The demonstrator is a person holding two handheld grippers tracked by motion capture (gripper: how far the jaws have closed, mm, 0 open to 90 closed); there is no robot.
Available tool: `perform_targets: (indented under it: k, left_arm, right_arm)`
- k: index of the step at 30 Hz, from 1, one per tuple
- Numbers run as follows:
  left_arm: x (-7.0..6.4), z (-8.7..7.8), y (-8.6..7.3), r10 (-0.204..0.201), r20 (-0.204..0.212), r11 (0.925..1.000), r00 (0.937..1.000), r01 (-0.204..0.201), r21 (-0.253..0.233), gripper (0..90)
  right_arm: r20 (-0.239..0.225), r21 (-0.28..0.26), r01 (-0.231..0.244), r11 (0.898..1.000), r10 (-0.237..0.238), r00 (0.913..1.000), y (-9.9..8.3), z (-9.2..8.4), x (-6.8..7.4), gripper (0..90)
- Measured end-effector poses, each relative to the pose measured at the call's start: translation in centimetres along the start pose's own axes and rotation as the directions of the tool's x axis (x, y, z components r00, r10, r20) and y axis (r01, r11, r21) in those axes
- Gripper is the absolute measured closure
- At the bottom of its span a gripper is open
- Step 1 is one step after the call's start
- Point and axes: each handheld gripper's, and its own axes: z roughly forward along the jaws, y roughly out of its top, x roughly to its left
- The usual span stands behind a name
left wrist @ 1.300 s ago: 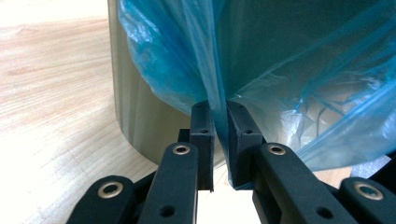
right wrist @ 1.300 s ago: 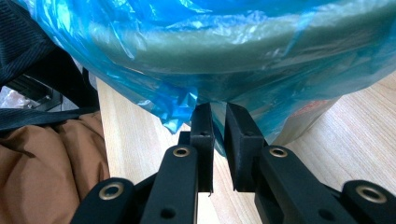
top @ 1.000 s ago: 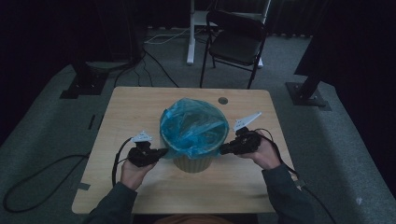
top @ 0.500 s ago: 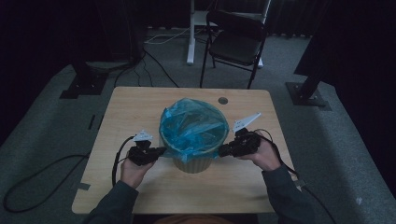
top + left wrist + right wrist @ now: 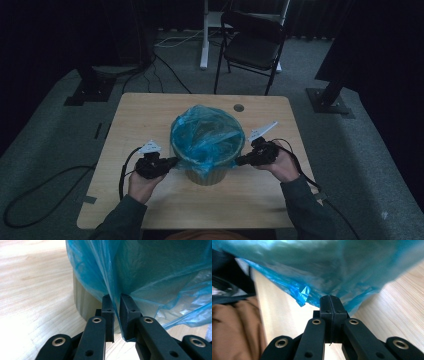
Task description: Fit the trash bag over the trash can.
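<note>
Wooden table (image 5: 150,120) in a dim room, black chair (image 5: 252,42) behind it. Bin (image 5: 207,172) sits mid-table w/ blue bag (image 5: 205,137) draped over its rim. My left gripper (image 5: 116,315) at bin's left side: jaws just eased apart, a fold of bag film between the pads, narrow gap. My right gripper (image 5: 329,306) at the right side: jaws just clamped together at the bag's hem; can't tell if film is pinched.

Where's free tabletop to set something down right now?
Bare wood on the table along the far edge behind the bin, round the small hole, and the near strip between the sleeves. Crowded at mid-table: both tools flank the blue bag.
</note>
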Motion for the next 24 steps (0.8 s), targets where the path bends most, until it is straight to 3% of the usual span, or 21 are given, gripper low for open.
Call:
perform_targets:
  k: [2, 7, 13, 21, 24]
  left_arm:
    - [-0.1, -0.3, 0.0, 0.004, 0.005, 0.9998, 1.0, -0.004, -0.018, 81.4]
    - [0.0, -0.3, -0.1, 0.007, 0.004, 0.9999, 1.0, -0.007, -0.012, 81.4]
    - [0.1, -0.2, -0.1, -0.002, 0.013, 0.9999, 0.9999, 0.002, -0.011, 80.9]
    - [0.3, -0.9, -0.1, -0.011, 0.039, 0.9985, 0.9992, 0.014, -0.053, 72.9]
    - [0.3, -1.5, -0.1, -0.01, 0.043, 0.9969, 0.999, 0.013, -0.077, 68.1]
  right_arm:
    - [0.045, 0.027, -0.018, 0.999, 0.017, 0.9988, -0.3, 0.2, -0.4, 90.0]
    - [0.084, 0.018, -0.081, 0.997, 0.079, 0.9933, -1.1, 0.1, -1.8, 90.0]
    - [0.13, 0.015, -0.12, 0.993, 0.117, 0.9846, -1.6, -0.5, -2.5, 90.0]
    - [0.142, 0.016, -0.136, 0.991, 0.133, 0.981, -1.9, -0.8, -2.8, 90.0]
    - [0.137, -0.005, -0.126, 0.992, 0.126, 0.9826, -1.9, -1.1, -2.6, 83.5]
